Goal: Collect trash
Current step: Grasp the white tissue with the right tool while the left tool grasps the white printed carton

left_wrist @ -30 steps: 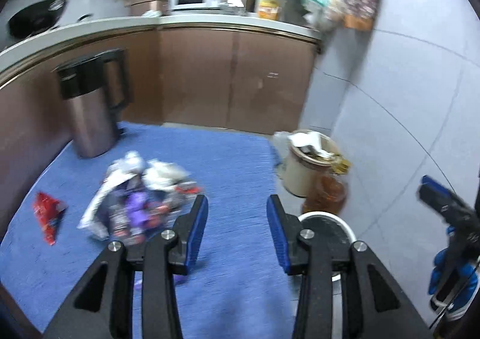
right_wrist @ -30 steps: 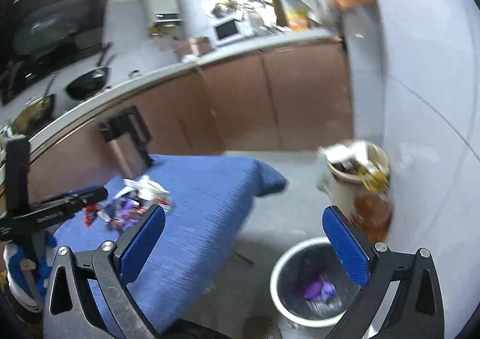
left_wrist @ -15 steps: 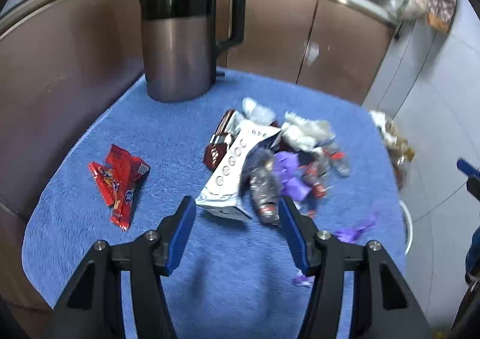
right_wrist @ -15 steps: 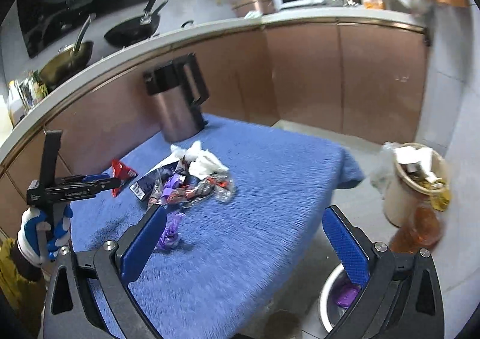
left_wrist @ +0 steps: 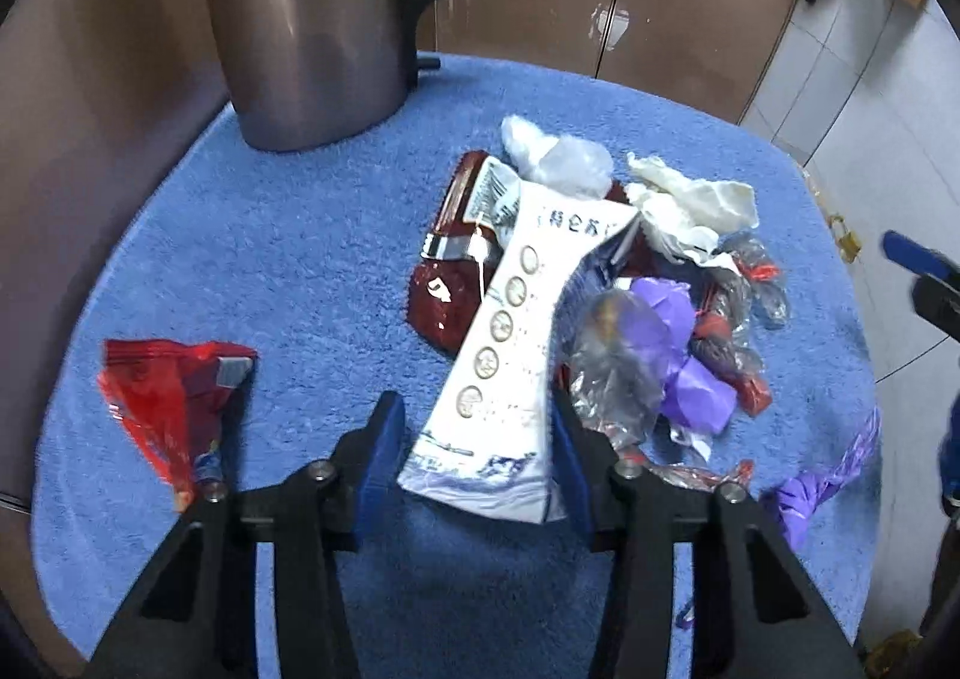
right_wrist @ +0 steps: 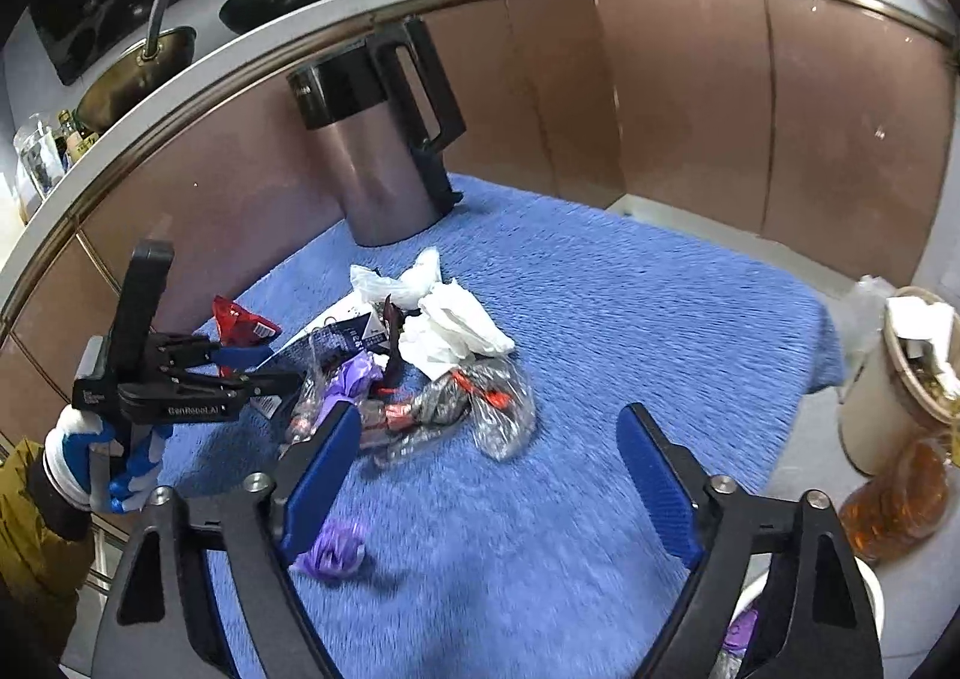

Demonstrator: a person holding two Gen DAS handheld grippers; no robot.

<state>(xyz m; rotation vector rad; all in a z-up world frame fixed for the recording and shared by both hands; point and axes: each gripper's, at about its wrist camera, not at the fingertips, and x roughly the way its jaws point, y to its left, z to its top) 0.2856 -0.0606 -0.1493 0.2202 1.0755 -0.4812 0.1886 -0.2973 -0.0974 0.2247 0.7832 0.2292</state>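
Jaws first: the left gripper [left_wrist: 474, 448] is closing its jaws around the near end of the white wrapper [left_wrist: 510, 343], which is sitting right between the blue pads [left_wrist: 379, 448], though I can't tell if they're actually pressing on it yet. The right gripper [right_wrist: 486, 490] is also closing its jaws, but they're spread wide with nothing between them, just hovering over bare blue cloth [right_wrist: 630, 331].

The white wrapper is lying in the lower middle of the left wrist frame, at the front of the trash pile [right_wrist: 420, 373]. It's resting partly over a dark red packet [left_wrist: 450, 265]. Just to its right, crinkly clear plastic [left_wrist: 612, 373] and a purple scrap [left_wrist: 690, 373] are bunching together, with crumpled white tissue [left_wrist: 690, 199] sitting above them toward the upper right. A red snack bag [left_wrist: 174, 403] is lying on its own at the lower left, well apart from the pile. Another purple wrapper [right_wrist: 336, 550] is sitting alone near the right gripper's left finger, in the lower left of the right wrist frame.

Everything's sitting on the desk covered in that blue cloth. A metal kettle [left_wrist: 312, 18] with a black handle is standing upright in the upper left. In the right wrist view, a cream bin [right_wrist: 894, 379] full of rubbish is standing on the floor at the right edge.
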